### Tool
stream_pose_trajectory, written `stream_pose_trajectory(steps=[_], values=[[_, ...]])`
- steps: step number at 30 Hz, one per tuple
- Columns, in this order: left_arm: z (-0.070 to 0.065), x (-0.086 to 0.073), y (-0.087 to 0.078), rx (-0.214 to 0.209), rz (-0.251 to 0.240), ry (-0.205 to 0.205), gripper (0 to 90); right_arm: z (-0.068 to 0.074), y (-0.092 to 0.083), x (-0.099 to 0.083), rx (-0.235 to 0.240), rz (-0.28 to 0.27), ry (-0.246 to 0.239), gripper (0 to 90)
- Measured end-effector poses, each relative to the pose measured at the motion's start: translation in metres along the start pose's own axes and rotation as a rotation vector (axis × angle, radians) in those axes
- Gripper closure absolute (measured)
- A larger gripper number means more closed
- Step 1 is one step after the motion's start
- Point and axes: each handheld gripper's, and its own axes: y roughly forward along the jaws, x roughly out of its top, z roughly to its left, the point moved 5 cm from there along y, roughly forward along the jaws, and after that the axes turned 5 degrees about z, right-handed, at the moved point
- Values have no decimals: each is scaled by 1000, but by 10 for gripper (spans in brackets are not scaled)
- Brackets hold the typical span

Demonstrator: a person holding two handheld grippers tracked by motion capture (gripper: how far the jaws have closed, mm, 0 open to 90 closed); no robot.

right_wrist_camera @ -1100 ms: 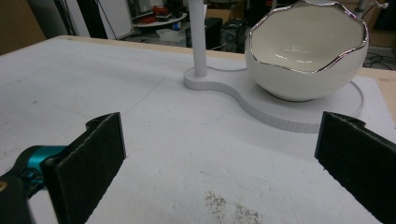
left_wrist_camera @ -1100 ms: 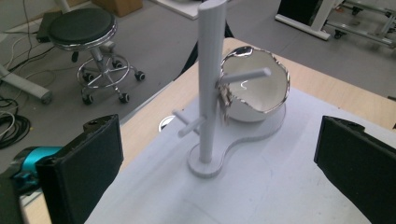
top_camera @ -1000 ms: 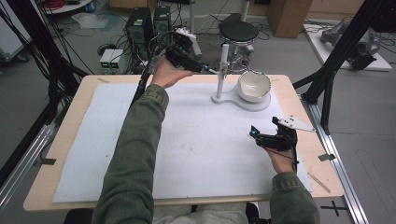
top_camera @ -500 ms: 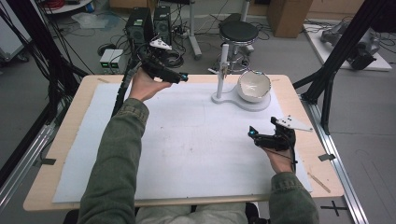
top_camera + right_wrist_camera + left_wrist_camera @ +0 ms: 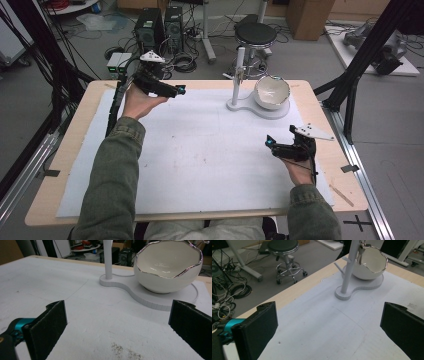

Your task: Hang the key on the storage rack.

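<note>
A white bowl (image 5: 271, 92) with a wavy silver rim sits on a flat white stand base (image 5: 248, 108) at the back right of the table. A thin white post (image 5: 240, 74) rises from that base. In the left gripper view a metal key (image 5: 361, 251) hangs from the post (image 5: 348, 270) beside the bowl (image 5: 369, 265). My left gripper (image 5: 180, 91) is held above the back left of the mat, well left of the stand, open (image 5: 329, 332) and empty. My right gripper (image 5: 270, 142) rests low at the right, in front of the bowl (image 5: 167, 267), open (image 5: 117, 327) and empty.
A white mat (image 5: 200, 150) covers most of the wooden table (image 5: 75, 165). Some dark specks (image 5: 125, 351) lie on the mat by the right gripper. Beyond the far edge stand a black stool (image 5: 256, 34), computer boxes (image 5: 155, 22) and cables. Black frame legs (image 5: 350, 95) rise at the right.
My left gripper has swung left from close to the stand's post to the back left of the mat. The right gripper has stayed in place.
</note>
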Motion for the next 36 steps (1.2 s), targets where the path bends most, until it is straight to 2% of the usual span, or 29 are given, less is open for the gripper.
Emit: stream_pose_trajectory(steps=[9,13,24,26,29,36], values=[[6,-18,-11,22,-2,-26,17,0,1,0,0,-2,-3,7],[6,-28,-18,16,-19,-41,17,0,1,0,0,-1,-3,7],[11,-47,-42,55,-49,-63,17,-1,1,1,-2,-7,1,7],[13,-51,-44,74,-55,-71,17,-1,1,1,-1,-4,3,7],[15,-60,-46,80,-54,-88,17,-1,1,1,-3,-5,1,7],[16,-74,-50,104,-42,-93,17,-1,0,0,-6,-2,-2,7]])
